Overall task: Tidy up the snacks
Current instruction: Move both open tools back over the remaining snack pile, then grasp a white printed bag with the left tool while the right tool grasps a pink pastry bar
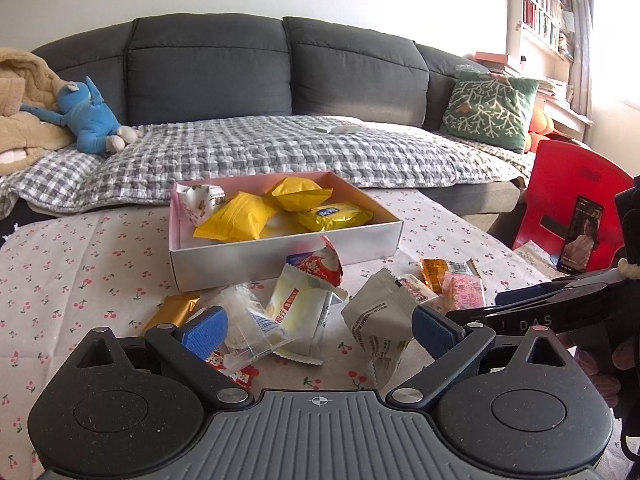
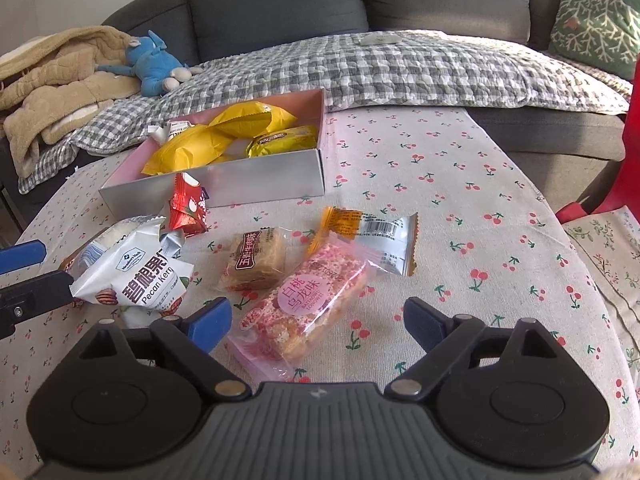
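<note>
A shallow silver box (image 1: 256, 258) (image 2: 248, 184) with a pink inside holds several yellow packets (image 1: 236, 218) (image 2: 192, 148). In front of it, loose snacks lie on the cherry-print cloth. My left gripper (image 1: 319, 330) stands open over a clear packet (image 1: 250, 330), a yellow-white packet (image 1: 298, 306) and a white pecan packet (image 1: 378, 316) (image 2: 136, 276). My right gripper (image 2: 318, 320) is open around a pink packet (image 2: 308, 304) that lies flat on the cloth; its right pad is clear of the packet. A brown cake packet (image 2: 256, 260) lies beside it.
A red packet (image 2: 186, 208) leans at the box front and an orange-silver packet (image 2: 372, 232) lies behind the pink one. A grey sofa (image 1: 208, 64) with a checked quilt is behind the table. A red chair (image 1: 572, 196) with a phone stands at the right.
</note>
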{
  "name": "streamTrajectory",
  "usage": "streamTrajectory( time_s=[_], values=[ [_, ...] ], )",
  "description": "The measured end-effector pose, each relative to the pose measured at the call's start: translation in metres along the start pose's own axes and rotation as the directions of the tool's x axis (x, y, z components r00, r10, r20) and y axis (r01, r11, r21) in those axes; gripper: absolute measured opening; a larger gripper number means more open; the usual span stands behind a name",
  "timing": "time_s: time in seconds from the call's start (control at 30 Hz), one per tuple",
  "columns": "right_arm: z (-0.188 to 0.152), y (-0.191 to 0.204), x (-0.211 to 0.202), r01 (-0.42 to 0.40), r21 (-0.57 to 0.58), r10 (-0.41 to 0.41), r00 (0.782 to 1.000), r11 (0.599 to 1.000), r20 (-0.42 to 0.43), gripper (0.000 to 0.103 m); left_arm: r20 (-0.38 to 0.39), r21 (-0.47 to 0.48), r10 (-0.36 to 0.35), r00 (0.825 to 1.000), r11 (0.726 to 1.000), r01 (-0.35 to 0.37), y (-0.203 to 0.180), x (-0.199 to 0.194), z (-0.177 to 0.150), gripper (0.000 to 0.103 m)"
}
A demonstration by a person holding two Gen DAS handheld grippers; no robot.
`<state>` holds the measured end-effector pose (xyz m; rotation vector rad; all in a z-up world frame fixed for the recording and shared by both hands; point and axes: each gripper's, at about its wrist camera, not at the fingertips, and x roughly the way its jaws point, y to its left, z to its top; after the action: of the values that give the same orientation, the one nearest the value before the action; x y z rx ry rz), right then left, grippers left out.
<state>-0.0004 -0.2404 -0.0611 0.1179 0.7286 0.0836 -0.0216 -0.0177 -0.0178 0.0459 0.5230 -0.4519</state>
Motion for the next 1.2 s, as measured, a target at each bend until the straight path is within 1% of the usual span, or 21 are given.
streamTrajectory(
  time_s=[0.03, 0.07, 0.1, 0.13, 0.23, 0.27, 0.4, 0.47, 0.53, 0.63, 0.7, 0.77, 0.9, 0.93, 0.97, 1.0, 1.03, 1.1, 1.13, 1.17, 1.2],
  values=[
    [0.000, 0.001, 0.001, -0.005, -0.007, 0.005, 1.000, 1.000, -0.001, 0.080, 0.003, 0.005, -0.009, 1.000, 1.000, 0.009, -0.001, 0.000, 0.000, 0.100],
    [0.000, 0.002, 0.001, -0.010, -0.016, 0.010, 1.000, 1.000, -0.004, 0.078, 0.007, 0.011, -0.019, 1.000, 1.000, 0.019, -0.003, -0.001, 0.000, 0.100],
    [0.000, 0.003, 0.000, -0.018, -0.024, 0.017, 1.000, 1.000, -0.007, 0.069, 0.010, 0.018, -0.029, 1.000, 0.999, 0.029, -0.006, -0.001, 0.000, 0.100],
    [0.001, 0.004, 0.000, -0.024, -0.032, 0.023, 1.000, 0.999, -0.015, 0.058, 0.011, 0.025, -0.039, 0.999, 0.999, 0.039, -0.008, -0.001, 0.000, 0.100],
    [0.004, 0.003, -0.002, -0.028, -0.042, 0.026, 0.998, 0.999, -0.051, 0.046, 0.002, 0.044, -0.065, 0.998, 0.997, 0.064, -0.015, 0.001, -0.002, 0.100],
    [0.005, 0.003, -0.004, -0.023, -0.042, 0.021, 0.998, 0.999, -0.062, 0.045, -0.006, 0.048, -0.074, 0.997, 0.996, 0.075, -0.018, 0.003, -0.003, 0.100],
    [0.006, -0.004, -0.009, -0.018, -0.035, 0.015, 0.996, 0.999, -0.085, 0.045, -0.035, 0.059, -0.110, 0.993, 0.992, 0.112, -0.027, 0.008, -0.007, 0.100],
    [0.006, -0.007, -0.011, -0.010, -0.022, 0.008, 0.997, 1.000, -0.079, 0.050, -0.057, 0.081, -0.126, 0.990, 0.988, 0.130, -0.034, 0.013, -0.009, 0.100],
    [0.007, -0.011, -0.013, -0.004, -0.006, 0.003, 0.997, 1.000, -0.073, 0.056, -0.081, 0.115, -0.138, 0.987, 0.982, 0.147, -0.041, 0.020, -0.010, 0.100],
    [0.006, -0.013, -0.011, -0.002, 0.003, 0.002, 0.997, 1.000, -0.076, 0.057, -0.114, 0.179, -0.147, 0.982, 0.970, 0.166, -0.051, 0.034, -0.011, 0.099],
    [0.007, -0.013, -0.009, -0.003, 0.010, 0.004, 0.997, 1.000, -0.080, 0.057, -0.116, 0.228, -0.153, 0.981, 0.958, 0.176, -0.057, 0.041, -0.011, 0.099],
    [0.009, -0.014, -0.008, -0.011, 0.016, 0.012, 0.997, 1.000, -0.082, 0.057, -0.107, 0.298, -0.164, 0.981, 0.936, 0.189, -0.064, 0.047, -0.010, 0.098],
    [0.012, -0.015, -0.006, -0.020, 0.019, 0.022, 0.996, 1.000, -0.082, 0.057, -0.090, 0.435, -0.186, 0.979, 0.876, 0.206, -0.077, 0.055, -0.009, 0.097],
    [0.013, -0.015, -0.005, -0.022, 0.022, 0.023, 0.996, 1.000, -0.084, 0.057, -0.092, 0.462, -0.187, 0.978, 0.862, 0.208, -0.080, 0.058, -0.010, 0.095],
    [0.013, -0.015, -0.003, -0.024, 0.027, 0.026, 0.996, 0.999, -0.088, 0.057, -0.097, 0.482, -0.187, 0.978, 0.851, 0.210, -0.082, 0.060, -0.011, 0.090],
    [0.013, -0.016, -0.002, -0.030, 0.031, 0.032, 0.995, 0.999, -0.093, 0.057, -0.101, 0.495, -0.184, 0.978, 0.843, 0.210, -0.084, 0.061, -0.012, 0.085],
    [0.013, -0.016, 0.000, -0.034, 0.035, 0.037, 0.995, 0.999, -0.095, 0.057, -0.108, 0.506, -0.179, 0.978, 0.837, 0.209, -0.086, 0.063, -0.013, 0.082],
    [0.012, -0.016, 0.002, -0.038, 0.037, 0.041, 0.994, 0.999, -0.101, 0.057, -0.121, 0.513, -0.171, 0.978, 0.832, 0.209, -0.087, 0.066, -0.015, 0.067],
    [0.012, -0.016, 0.004, -0.037, 0.036, 0.041, 0.994, 0.999, -0.103, 0.057, -0.120, 0.515, -0.161, 0.980, 0.834, 0.201, -0.086, 0.066, -0.017, 0.065],
    [0.011, -0.015, 0.005, -0.036, 0.034, 0.040, 0.994, 0.999, -0.106, 0.057, -0.116, 0.517, -0.152, 0.982, 0.835, 0.191, -0.086, 0.066, -0.018, 0.059],
    [0.011, -0.015, 0.006, -0.034, 0.031, 0.038, 0.994, 0.999, -0.107, 0.057, -0.112, 0.518, -0.146, 0.983, 0.835, 0.183, -0.085, 0.066, -0.018, 0.057]
  ],
)
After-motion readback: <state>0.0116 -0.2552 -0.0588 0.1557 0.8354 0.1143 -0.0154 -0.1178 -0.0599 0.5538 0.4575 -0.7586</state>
